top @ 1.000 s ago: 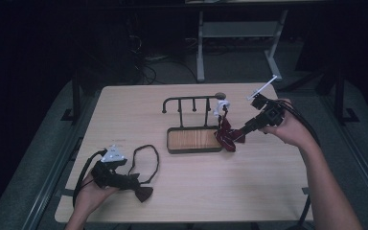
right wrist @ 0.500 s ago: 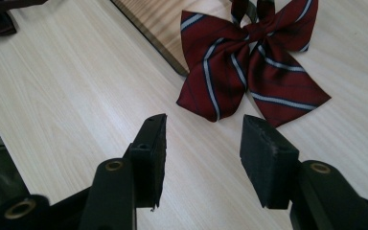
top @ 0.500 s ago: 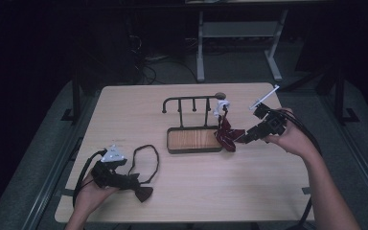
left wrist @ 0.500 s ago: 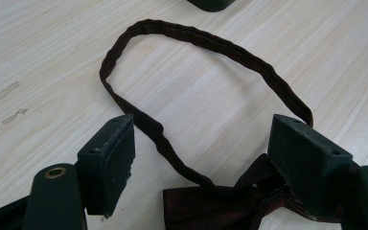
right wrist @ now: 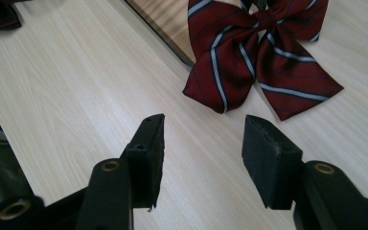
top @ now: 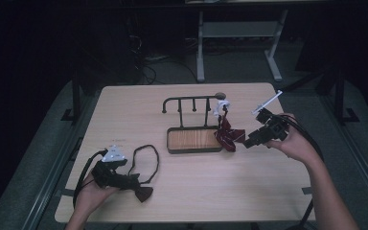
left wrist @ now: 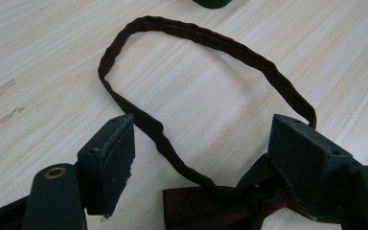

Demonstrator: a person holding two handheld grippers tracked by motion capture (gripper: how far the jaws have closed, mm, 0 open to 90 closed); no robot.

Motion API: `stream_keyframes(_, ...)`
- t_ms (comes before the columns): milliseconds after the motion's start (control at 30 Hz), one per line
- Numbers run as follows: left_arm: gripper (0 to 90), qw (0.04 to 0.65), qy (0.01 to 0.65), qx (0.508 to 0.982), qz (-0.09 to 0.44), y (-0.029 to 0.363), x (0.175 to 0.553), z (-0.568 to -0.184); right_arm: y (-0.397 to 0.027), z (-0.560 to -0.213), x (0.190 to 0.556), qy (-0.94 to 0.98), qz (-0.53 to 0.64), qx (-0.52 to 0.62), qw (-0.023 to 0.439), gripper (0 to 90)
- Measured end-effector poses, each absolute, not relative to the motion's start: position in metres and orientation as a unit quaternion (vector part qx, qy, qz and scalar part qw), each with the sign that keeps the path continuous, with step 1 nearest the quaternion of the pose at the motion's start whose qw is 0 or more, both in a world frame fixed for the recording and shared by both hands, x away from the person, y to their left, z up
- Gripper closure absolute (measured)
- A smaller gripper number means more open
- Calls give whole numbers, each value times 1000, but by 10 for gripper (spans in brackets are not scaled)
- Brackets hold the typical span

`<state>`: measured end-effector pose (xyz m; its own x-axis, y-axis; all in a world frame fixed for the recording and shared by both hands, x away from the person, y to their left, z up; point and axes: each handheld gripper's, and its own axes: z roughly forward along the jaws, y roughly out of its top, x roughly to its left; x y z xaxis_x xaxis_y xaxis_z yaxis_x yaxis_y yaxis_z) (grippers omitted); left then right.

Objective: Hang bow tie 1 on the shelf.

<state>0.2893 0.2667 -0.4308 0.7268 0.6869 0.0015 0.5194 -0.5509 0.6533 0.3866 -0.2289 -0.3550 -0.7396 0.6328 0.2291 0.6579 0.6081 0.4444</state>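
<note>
A dark red bow tie with pale stripes point(right wrist: 263, 62) lies flat on the table, its upper part over the corner of the rack's wooden base point(top: 194, 139). My right gripper point(right wrist: 206, 125) stands just short of it. Its jaws have just been opening and have nothing between them. In the high view this right gripper point(top: 249, 142) sits right of the striped bow tie point(top: 229, 135). My left gripper point(left wrist: 206, 127) is open, low over a dark brown bow tie point(left wrist: 211, 208) whose strap loop point(left wrist: 206, 43) lies ahead. The high view puts that left gripper point(top: 133, 184) at the front left.
A black rail with hooks point(top: 191, 99) rises behind the wooden base, with a small white piece point(top: 223, 105) at its right end. The light wooden table point(top: 211, 191) ends close behind the left hand. A cable trails from each gripper.
My right gripper has sunk toward the table and drawn slightly back from the striped bow tie. The left gripper and the dark bow tie have stayed put.
</note>
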Motion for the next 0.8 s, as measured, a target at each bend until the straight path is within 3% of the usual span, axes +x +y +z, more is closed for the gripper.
stream_keyframes(800, 248, 320, 338, 875, 133, 263, 291, -430, -244, -389, 342, -882, -296, -366, 30, 487)
